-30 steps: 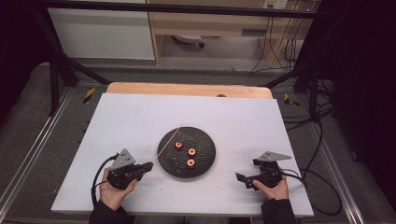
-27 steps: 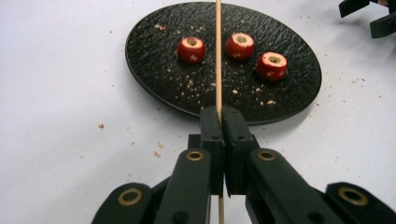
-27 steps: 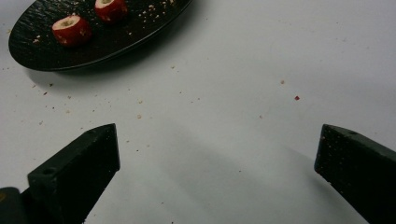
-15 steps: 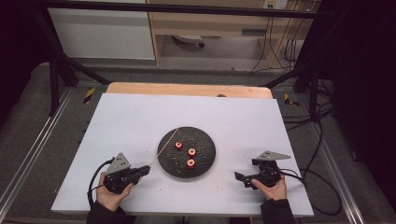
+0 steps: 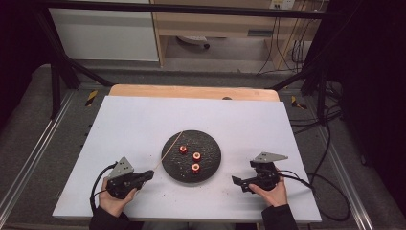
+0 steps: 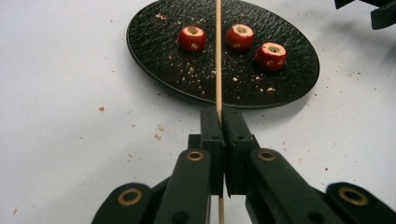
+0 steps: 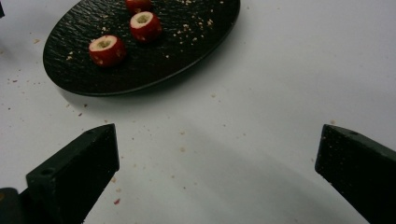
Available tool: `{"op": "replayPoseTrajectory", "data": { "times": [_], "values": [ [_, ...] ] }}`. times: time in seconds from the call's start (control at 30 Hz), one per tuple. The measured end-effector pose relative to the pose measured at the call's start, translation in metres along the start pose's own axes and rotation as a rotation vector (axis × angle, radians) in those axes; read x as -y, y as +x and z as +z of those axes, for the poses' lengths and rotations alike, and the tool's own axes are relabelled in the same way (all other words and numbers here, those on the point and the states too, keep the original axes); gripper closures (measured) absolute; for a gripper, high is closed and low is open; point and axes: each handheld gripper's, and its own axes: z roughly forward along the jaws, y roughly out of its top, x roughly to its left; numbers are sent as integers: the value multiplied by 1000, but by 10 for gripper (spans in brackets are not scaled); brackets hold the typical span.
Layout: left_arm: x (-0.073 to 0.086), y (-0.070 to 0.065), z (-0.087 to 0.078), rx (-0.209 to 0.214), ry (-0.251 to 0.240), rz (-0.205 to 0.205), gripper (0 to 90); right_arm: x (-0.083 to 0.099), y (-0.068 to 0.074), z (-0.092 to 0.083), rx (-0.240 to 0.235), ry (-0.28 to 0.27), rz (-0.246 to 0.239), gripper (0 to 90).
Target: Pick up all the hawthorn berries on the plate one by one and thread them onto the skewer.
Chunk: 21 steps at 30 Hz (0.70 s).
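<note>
A black round plate [image 5: 210, 143] lies mid-table with three red cored fruits [image 5: 197, 155] on it. My left gripper [image 5: 149, 175], at the plate's near left, is shut on a thin wooden skewer [image 5: 167, 151]. The stick slants up and away over the plate's left rim. In the left gripper view the jaws [image 6: 222, 114] pinch the skewer [image 6: 218, 56], which runs between the fruits [image 6: 192, 38] above the plate [image 6: 154, 70]. My right gripper [image 5: 238, 184] rests near the plate's right side, open with nothing between its jaws. In its own view the gripper [image 7: 217, 154] faces the plate [image 7: 140, 70] and a fruit [image 7: 107, 49].
Crumbs speckle the white tabletop [image 5: 143, 120] around the plate. A wooden board edge [image 5: 191, 91] runs along the far side. Metal frame rails [image 5: 28, 158] flank the table, and cables [image 5: 325, 143] trail at the right. The other gripper [image 6: 373, 11] shows at the left gripper view's top right.
My right gripper has shifted a little left, toward the plate. The left gripper has barely moved and still holds the skewer.
</note>
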Motion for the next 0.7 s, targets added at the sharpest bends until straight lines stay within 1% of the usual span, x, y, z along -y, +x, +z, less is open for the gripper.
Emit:
{"op": "replayPoseTrajectory", "data": {
  "times": [0.1,0.13,0.17,0.27,0.33,0.37,0.4,0.53,0.57,0.6,0.63,0.67,0.7],
  "values": [
    [0,0,0,-1,1,2,879,-8,7,4,-2,5,-13,7],
    [0,0,0,-2,0,3,879,-8,7,4,-2,5,-13,7],
    [0,0,0,-4,0,5,879,-15,12,7,2,14,-21,7],
    [0,1,0,-4,-2,0,879,-23,18,10,6,12,-24,8],
    [0,0,0,-3,-3,-1,879,-30,23,13,6,19,-40,9],
    [0,0,0,-4,0,1,879,-38,29,15,10,40,-55,9],
    [0,0,0,-4,2,2,879,-42,32,17,12,45,-59,11],
    [0,0,0,-11,1,6,879,-56,42,22,7,76,-67,28],
    [0,0,0,-10,2,6,879,-56,42,22,7,76,-67,28],
    [1,0,0,-12,2,7,879,-62,47,25,3,97,-83,39],
    [1,0,0,-14,4,9,879,-62,47,25,3,97,-83,39],
    [1,0,0,-15,7,10,879,-68,52,29,0,117,-100,50],
    [1,0,0,-15,4,10,879,-71,54,30,3,123,-101,57]
  ]
}}
